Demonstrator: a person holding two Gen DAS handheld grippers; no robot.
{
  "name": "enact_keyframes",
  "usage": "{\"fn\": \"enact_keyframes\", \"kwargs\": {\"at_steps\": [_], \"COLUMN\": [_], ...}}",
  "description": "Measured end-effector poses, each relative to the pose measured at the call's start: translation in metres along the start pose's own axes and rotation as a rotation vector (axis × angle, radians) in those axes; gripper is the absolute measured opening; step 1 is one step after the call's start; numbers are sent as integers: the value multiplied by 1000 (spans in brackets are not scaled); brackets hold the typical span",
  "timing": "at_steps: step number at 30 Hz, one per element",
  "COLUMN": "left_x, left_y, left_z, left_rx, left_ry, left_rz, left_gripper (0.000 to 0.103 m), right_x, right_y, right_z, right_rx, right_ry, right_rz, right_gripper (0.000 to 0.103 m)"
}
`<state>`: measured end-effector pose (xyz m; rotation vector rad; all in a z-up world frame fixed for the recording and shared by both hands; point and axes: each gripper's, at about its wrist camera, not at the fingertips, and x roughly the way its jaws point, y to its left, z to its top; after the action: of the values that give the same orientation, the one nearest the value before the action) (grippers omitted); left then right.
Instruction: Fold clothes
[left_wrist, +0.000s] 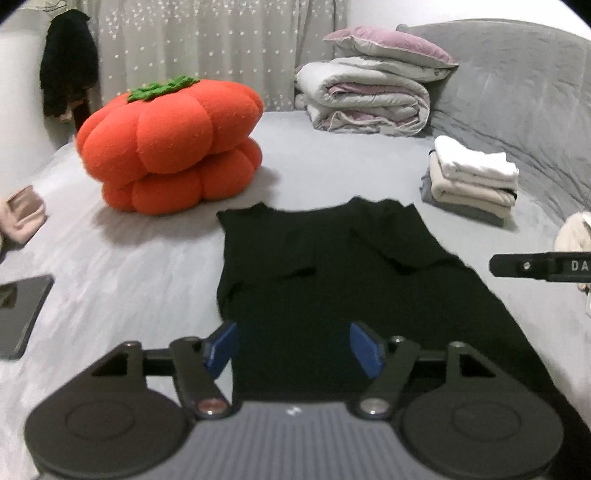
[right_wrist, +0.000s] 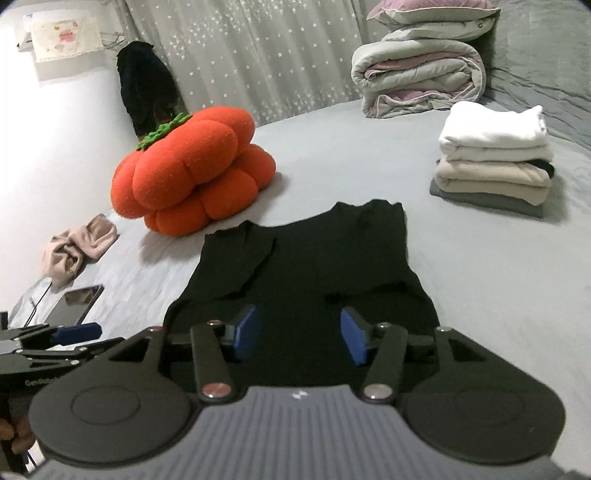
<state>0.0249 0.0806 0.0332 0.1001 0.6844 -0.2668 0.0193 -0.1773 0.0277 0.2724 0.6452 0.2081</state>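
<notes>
A black shirt (left_wrist: 325, 273) lies flat on the grey bed, both sleeves folded in over its body, collar end pointing away. My left gripper (left_wrist: 293, 347) hovers open over the shirt's near hem, nothing between its blue pads (left_wrist: 221, 345). In the right wrist view the same black shirt (right_wrist: 314, 258) stretches ahead. My right gripper (right_wrist: 299, 334) is open above its near part, blue pads (right_wrist: 245, 332) apart and empty. The right gripper's finger pokes in at the right edge of the left wrist view. The left gripper shows low on the left in the right wrist view.
An orange pumpkin cushion (left_wrist: 170, 147) sits beyond the shirt on the left. A stack of folded white and beige clothes (left_wrist: 472, 177) lies at the right. A rolled duvet with pillow (left_wrist: 369, 96) is at the back. A phone (left_wrist: 20, 314) and a pink cloth (right_wrist: 79, 247) lie left.
</notes>
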Motion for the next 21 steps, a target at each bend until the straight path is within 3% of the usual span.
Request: {"fn": "enact_keyframes", "kwargs": {"at_steps": [8, 15, 21], "left_x": [-27, -36, -27], "left_y": [3, 8, 8], "left_z": [-38, -69, -91], "left_rx": [-35, -107, -85], "left_ry": [52, 17, 61], "left_rz": [70, 77, 32], "left_gripper": [80, 84, 84], "right_x": [-19, -35, -46], "right_y": [-10, -21, -31], "right_z": [-30, -55, -76], "right_rx": [-2, -6, -26], "right_ry": [52, 100, 124], "right_rz": [1, 2, -34], "right_gripper": [62, 68, 70]}}
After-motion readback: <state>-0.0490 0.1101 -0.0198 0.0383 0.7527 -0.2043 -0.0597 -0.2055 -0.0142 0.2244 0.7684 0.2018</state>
